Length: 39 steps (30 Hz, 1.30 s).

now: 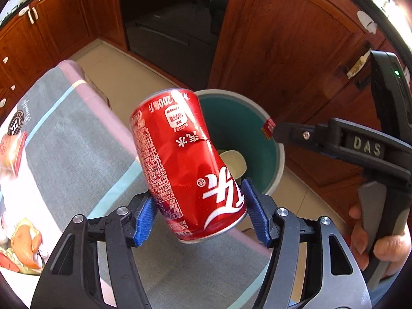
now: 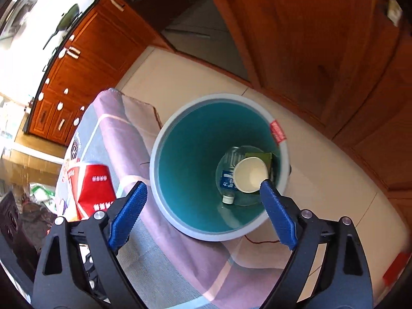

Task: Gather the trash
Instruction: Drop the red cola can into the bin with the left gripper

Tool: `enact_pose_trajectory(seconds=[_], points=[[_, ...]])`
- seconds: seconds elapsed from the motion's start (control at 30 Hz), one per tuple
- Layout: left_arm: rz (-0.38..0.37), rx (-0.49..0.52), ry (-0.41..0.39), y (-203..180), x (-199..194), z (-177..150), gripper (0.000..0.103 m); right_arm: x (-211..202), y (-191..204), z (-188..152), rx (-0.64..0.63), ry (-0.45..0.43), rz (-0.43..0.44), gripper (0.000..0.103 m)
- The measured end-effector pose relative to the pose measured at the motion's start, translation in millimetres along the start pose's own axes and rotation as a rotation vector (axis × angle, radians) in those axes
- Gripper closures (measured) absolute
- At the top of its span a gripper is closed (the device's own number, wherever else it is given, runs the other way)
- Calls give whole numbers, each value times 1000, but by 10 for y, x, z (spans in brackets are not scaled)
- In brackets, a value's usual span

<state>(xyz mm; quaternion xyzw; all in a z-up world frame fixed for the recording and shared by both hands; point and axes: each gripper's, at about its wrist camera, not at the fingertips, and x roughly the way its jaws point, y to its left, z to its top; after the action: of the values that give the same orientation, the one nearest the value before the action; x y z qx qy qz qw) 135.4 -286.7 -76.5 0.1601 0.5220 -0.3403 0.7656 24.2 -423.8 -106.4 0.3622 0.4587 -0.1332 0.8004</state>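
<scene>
Flanking bin (image 2: 164,128), draped table (image 2: 164,252), cabinets (image 2: 309,38)

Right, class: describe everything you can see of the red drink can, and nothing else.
The red can is a small metal drink can printed with white Chinese lettering and fine print. Its wall is dented and creased. It tilts, its printing upside down, between the blue pads of the left gripper, which flank its nearer end. It hangs over the table's edge, with the bin beyond. The right wrist view shows only its red side.
</scene>
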Motion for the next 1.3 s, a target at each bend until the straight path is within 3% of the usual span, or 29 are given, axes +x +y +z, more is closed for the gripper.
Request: enact_pose_trajectory(seconds=[0.13, 0.43, 0.6, 0.83, 1.3], points=[[20, -14, -13, 36, -8, 32, 26, -28, -72, 7, 16, 3, -4, 18], [20, -63, 7, 130, -11, -31, 24, -28, -66, 3, 29, 14, -8, 18], [33, -84, -19, 172, -178, -164, 11, -21, -36, -53, 34, 31, -22, 14], [33, -116, -51, 235, -419, -325, 10, -74, 140, -197, 3, 46, -30, 14], [110, -248, -113, 871, -1122, -1187, 6, -184, 972, -813, -152, 79, 2, 14]])
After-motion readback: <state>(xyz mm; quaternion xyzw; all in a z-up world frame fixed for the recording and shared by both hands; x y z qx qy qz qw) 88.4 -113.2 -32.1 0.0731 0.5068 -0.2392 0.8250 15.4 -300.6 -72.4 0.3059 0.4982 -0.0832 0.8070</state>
